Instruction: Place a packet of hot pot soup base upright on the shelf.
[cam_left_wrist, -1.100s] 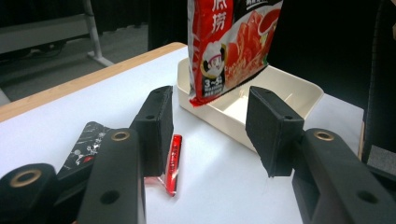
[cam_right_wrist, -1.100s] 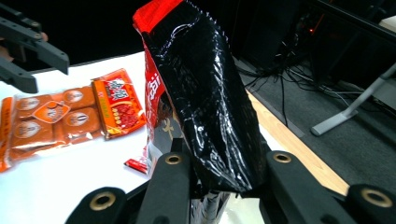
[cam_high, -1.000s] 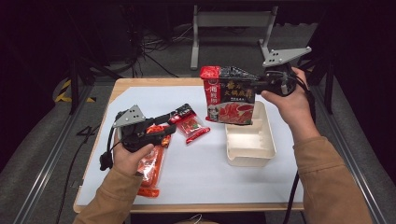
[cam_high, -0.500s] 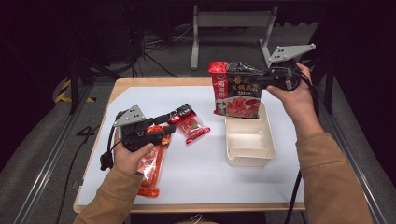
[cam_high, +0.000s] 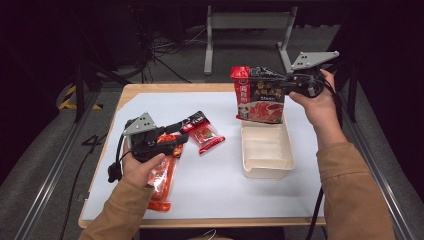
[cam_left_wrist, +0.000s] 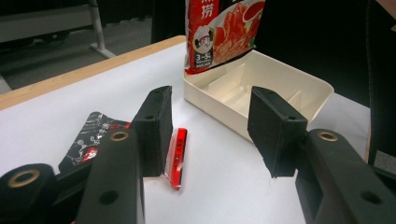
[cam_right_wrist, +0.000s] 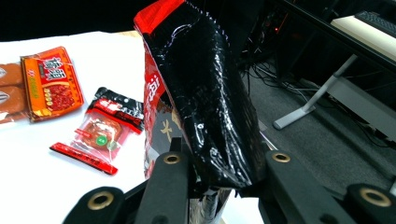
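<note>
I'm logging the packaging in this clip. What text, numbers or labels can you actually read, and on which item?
"3~5" on the big red pouch, beside its round logo, in the left gripper view.
Large Chinese characters on that pouch: too blurred to read.
Print on the small sachet and the orange packet: too small to read.

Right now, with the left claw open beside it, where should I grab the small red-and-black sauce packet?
Take the small sauce packet by its near long red edge, coming low from the left claw side. It lies flat, so only its thin sealed rim offers a pinch.
</note>
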